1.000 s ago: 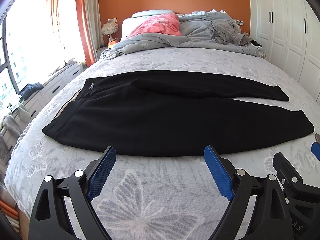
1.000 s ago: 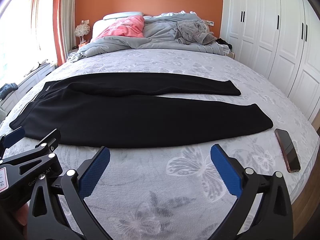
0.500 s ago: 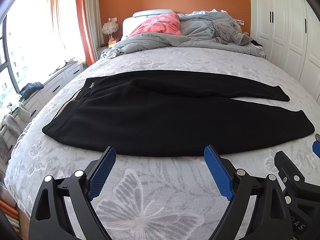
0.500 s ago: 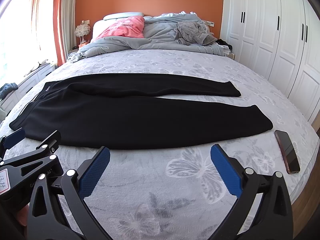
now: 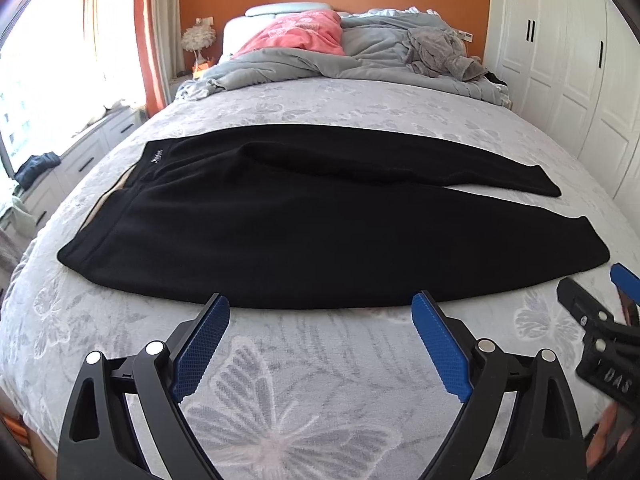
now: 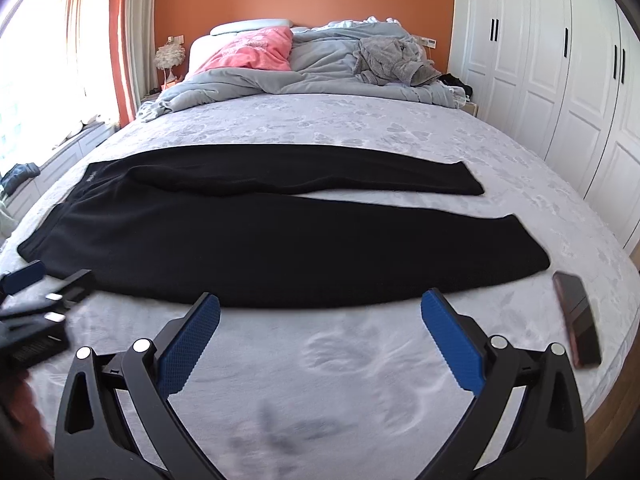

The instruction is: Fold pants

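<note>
Black pants [image 5: 304,224] [image 6: 256,236] lie flat across the bed, waistband to the left, both legs running right and splayed apart at the hems. My left gripper [image 5: 320,308] hovers open just in front of the near leg's edge, blue pads wide apart and empty. My right gripper [image 6: 320,304] is open too, at the same near edge further right, holding nothing. Each gripper shows at the side of the other's view: the right gripper [image 5: 608,328] at the right, the left gripper [image 6: 36,300] at the left.
A dark phone [image 6: 576,316] lies on the grey butterfly bedspread [image 5: 280,392] by the right hem. A crumpled grey duvet [image 6: 320,68] and pink pillow [image 6: 248,54] sit at the headboard. White wardrobes [image 6: 560,80] line the right, a window [image 5: 48,64] the left.
Both grippers have moved forward toward the near edge of the pants; the right wrist view is slightly blurred. The pants lie unchanged.
</note>
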`<state>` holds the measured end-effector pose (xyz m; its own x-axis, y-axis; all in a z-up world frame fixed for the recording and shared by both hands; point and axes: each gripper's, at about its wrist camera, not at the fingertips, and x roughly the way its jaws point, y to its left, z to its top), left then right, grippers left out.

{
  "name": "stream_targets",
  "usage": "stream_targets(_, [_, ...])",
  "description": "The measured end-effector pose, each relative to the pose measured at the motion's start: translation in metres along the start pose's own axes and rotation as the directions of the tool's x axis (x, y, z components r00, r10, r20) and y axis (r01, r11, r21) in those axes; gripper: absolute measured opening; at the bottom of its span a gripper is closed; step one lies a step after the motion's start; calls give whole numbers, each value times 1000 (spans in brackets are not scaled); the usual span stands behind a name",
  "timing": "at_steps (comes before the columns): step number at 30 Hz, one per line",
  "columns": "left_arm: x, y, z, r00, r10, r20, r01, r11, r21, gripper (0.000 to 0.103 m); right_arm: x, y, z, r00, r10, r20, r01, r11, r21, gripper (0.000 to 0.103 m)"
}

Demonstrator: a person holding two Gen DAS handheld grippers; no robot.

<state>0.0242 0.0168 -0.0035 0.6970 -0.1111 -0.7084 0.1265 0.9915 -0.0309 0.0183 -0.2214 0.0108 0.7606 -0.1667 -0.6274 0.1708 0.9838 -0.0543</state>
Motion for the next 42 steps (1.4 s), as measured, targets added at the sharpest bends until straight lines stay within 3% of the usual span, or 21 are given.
stream_targets(5, [24, 64, 42, 1000, 9, -5, -9, 996, -91, 90, 60, -88, 40, 998, -37, -52, 37, 999, 10, 98])
stream_targets(9, [63, 135, 102, 997, 71, 8, -68, 978, -197, 90, 136, -168, 89, 991, -18, -131, 34, 992, 125, 98])
stream_targets(12, [106, 191, 155, 994, 110, -23, -113, 956, -271, 90, 194, -215, 124, 988, -41, -149, 70, 978, 198, 98])
stream_targets(16, [181, 266, 207, 983, 148, -110, -180, 905, -385, 90, 269, -255, 161, 978, -92, -188, 137, 960, 243, 98])
stream_targets(19, [246, 307, 225, 958, 156, -240, -250, 863, -439, 90, 307, -274, 175, 972, -93, -216, 154, 946, 285, 98])
stream_targets(21, [282, 325, 227, 926, 185, -328, -323, 839, -439, 90, 331, -280, 178, 971, -60, -233, 134, 939, 317, 98])
stream_targets(23, [303, 333, 224, 904, 228, -361, -379, 819, -432, 89, 350, -278, 178, 967, -41, -251, 122, 940, 317, 98])
stream_targets(24, [304, 331, 223, 908, 246, -340, -383, 817, -431, 89, 352, -272, 176, 967, -31, -251, 111, 945, 309, 98])
stream_targets(25, [303, 328, 224, 914, 260, -313, -379, 821, -427, 78, 357, -266, 175, 968, -3, -251, 79, 952, 295, 93])
stream_targets(26, [301, 325, 225, 925, 247, -289, -355, 834, -422, 65, 360, -261, 174, 966, 6, -260, 69, 958, 277, 68])
stream_targets(27, [301, 320, 226, 936, 205, -286, -312, 858, -407, 36, 362, -254, 173, 960, -23, -281, 94, 966, 240, 49])
stream_targets(28, [298, 312, 228, 933, 197, -300, -311, 862, -401, 10, 361, -248, 174, 958, -55, -280, 113, 975, 193, 34])
stream_targets(29, [291, 309, 229, 928, 223, -299, -332, 858, -392, 6, 358, -247, 176, 962, -21, -273, 79, 977, 200, 12])
stream_targets(32, [256, 311, 235, 953, 189, -235, -276, 862, -426, 5, 325, -250, 190, 980, 26, -198, 22, 971, 239, 9])
stream_targets(34, [218, 312, 240, 978, 128, -164, -191, 867, -460, 5, 281, -249, 201, 992, 51, -112, -25, 974, 226, 9])
stream_targets(36, [172, 309, 238, 992, 77, -101, -116, 879, -462, 5, 242, -249, 207, 997, 69, -43, -59, 978, 198, 9])
stream_targets(39, [105, 303, 222, 998, 47, -41, -60, 896, -440, 5, 176, -244, 202, 996, 83, 30, -86, 990, 109, 9])
stream_targets(42, [50, 303, 183, 999, 29, -39, -43, 899, -436, 6, 137, -248, 178, 997, 68, 34, -69, 996, 57, 9])
